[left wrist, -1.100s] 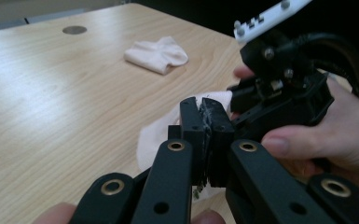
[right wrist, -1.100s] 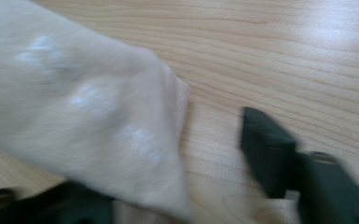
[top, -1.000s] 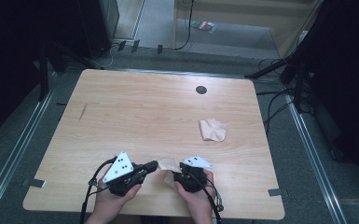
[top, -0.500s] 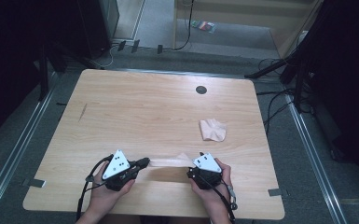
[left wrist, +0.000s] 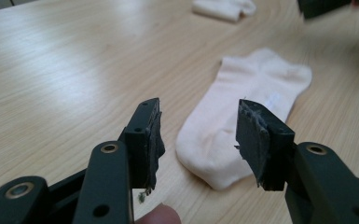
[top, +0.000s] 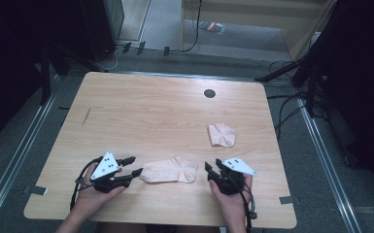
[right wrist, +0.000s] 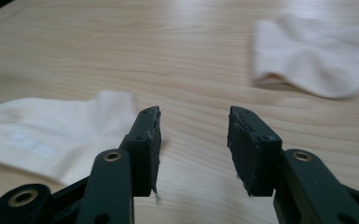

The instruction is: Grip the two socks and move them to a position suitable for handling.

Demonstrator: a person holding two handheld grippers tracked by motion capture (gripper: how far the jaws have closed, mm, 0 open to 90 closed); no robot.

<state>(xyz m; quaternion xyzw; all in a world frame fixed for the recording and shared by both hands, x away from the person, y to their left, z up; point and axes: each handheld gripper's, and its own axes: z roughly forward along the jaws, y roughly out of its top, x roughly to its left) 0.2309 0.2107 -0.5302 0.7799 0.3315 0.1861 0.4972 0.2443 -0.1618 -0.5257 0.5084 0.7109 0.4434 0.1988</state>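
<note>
A pale pink sock lies flat near the table's front edge, between my two grippers. My left gripper sits just left of it. Its jaws have just been opening and stand apart, with the sock's end on the wood just beyond them, untouched. My right gripper is just right of the sock, open. Its jaws have just been closing a little, with only bare wood between them and the sock off to the left. A second, folded sock lies farther back on the right.
The wooden table has a dark round grommet near its far edge. Cables and dark stands crowd the floor beyond and to the right. The folded sock shows ahead of the right gripper.
Earlier both grippers held the sock and drew it out between them. Now it lies flat on the table, released, with both grippers open at its ends and the hands farther apart.
</note>
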